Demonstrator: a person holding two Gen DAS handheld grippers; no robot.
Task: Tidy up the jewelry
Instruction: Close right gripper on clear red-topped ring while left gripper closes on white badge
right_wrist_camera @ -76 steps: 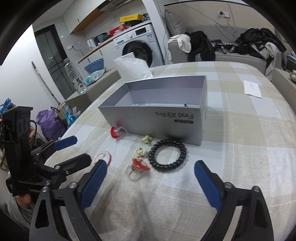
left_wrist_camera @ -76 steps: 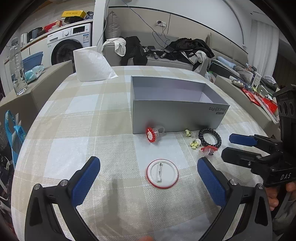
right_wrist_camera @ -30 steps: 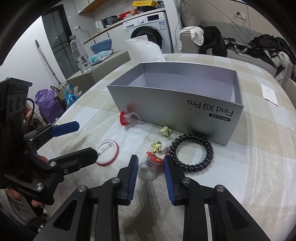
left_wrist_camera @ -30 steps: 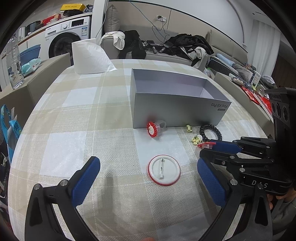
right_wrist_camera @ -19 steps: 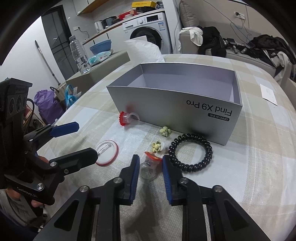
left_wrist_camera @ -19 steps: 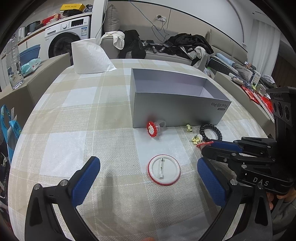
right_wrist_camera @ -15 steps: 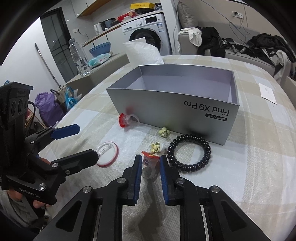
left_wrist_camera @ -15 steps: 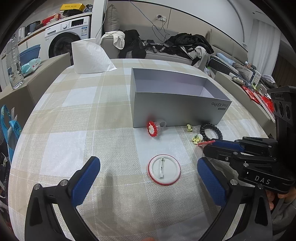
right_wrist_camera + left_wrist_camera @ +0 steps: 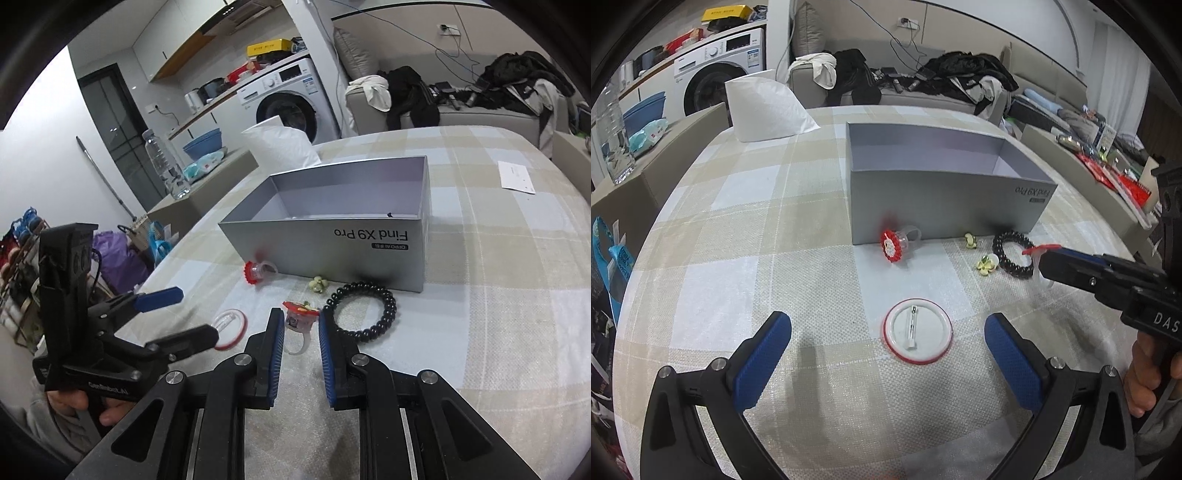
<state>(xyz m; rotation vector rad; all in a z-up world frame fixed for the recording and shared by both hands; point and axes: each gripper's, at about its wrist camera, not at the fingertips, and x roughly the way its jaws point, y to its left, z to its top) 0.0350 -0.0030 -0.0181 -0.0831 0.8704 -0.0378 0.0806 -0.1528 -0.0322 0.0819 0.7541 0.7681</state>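
My right gripper (image 9: 301, 321) is shut on a clear plastic ring with a red top (image 9: 300, 316) and holds it above the cloth; it also shows in the left wrist view (image 9: 1038, 254). My left gripper (image 9: 888, 332) is open and empty over a round white badge with a red rim (image 9: 918, 331). An open grey box (image 9: 945, 195) stands behind. A second red-topped ring (image 9: 897, 242), two small yellow flower pieces (image 9: 985, 263) and a black bead bracelet (image 9: 1014, 253) lie in front of the box.
The table has a beige checked cloth (image 9: 746, 229). A white bag (image 9: 764, 105) stands at its far left edge. A paper slip (image 9: 515, 177) lies far right. A sofa with clothes (image 9: 923, 81) is behind the table.
My right gripper closed on the red-topped ring and lifted it off the cloth, tilting up. My left gripper stayed open over the badge.
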